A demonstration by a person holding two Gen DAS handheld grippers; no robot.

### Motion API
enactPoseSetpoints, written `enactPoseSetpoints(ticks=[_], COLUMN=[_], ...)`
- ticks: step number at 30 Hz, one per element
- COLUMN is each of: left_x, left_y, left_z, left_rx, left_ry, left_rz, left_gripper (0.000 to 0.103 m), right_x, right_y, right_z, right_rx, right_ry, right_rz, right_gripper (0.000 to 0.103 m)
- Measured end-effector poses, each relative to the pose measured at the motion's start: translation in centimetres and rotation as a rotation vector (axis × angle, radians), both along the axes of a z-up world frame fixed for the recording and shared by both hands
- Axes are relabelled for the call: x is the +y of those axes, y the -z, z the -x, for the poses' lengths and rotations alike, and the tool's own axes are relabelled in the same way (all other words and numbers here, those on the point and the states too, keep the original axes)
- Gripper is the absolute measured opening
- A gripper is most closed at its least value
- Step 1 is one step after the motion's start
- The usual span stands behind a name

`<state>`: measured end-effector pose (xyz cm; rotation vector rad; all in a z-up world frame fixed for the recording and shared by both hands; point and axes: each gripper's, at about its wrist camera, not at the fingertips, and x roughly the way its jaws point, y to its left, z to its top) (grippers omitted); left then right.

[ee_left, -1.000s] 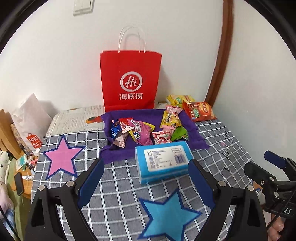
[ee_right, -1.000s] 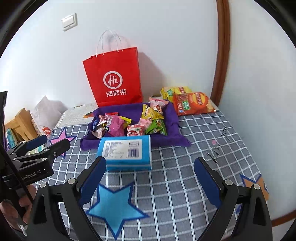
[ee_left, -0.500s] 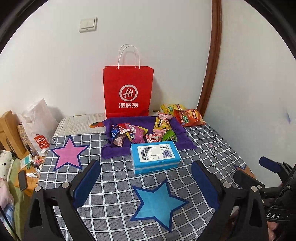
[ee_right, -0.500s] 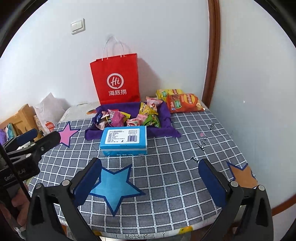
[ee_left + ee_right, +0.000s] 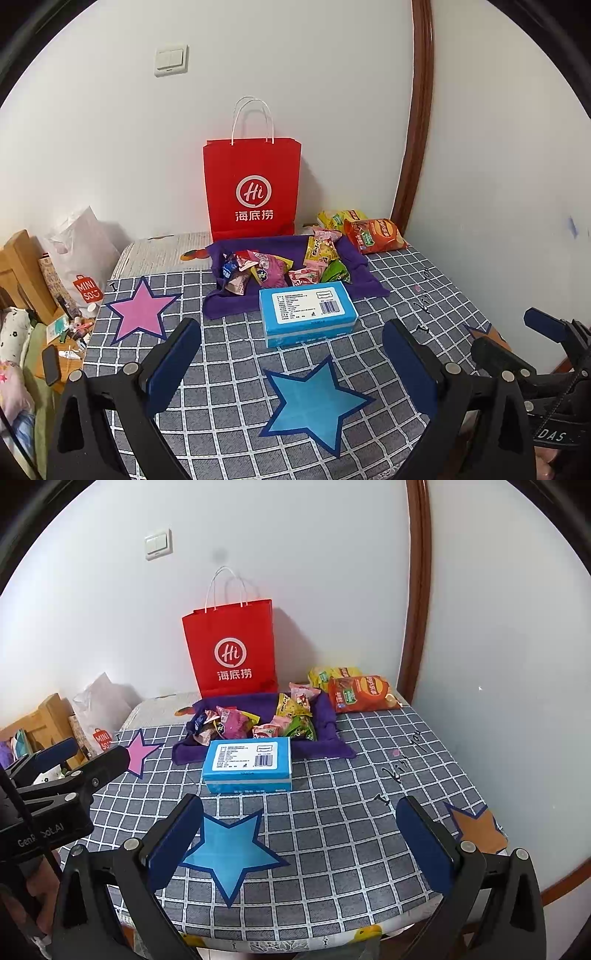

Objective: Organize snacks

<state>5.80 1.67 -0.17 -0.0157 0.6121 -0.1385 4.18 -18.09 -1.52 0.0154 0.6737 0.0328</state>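
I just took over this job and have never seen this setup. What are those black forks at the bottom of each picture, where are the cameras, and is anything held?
Each fork is a hand-held two-finger gripper; a camera on it looks along its fingers. One picture is from the left gripper, the other from the right gripper. Both are open and empty. On the checked tablecloth lie a blue box, a purple cloth tray of small snack packets, two chip bags and a red paper bag.

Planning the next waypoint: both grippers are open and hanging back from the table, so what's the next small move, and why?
Probably bring the right gripper forward toward the orange chip bag. That bag and the yellow bag behind it lie outside the purple tray, where the other snacks sit. Both grippers, the left gripper too, are open and empty, short of the blue box.
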Motion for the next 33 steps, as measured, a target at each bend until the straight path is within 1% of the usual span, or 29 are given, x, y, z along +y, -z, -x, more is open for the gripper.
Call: enactPoseSetpoints(ticks=[33], left_x=[-0.19], left_y=[0.06], left_z=[0.08], left_rx=[0.003], left_ry=[0.002], left_rz=[0.005], left_gripper=[0.099], right_x=[-0.26], right_y=[0.06], right_z=[0.23], right_rx=[-0.003], right_ry=[0.011], right_rz=[-0.026], right_gripper=[0.103])
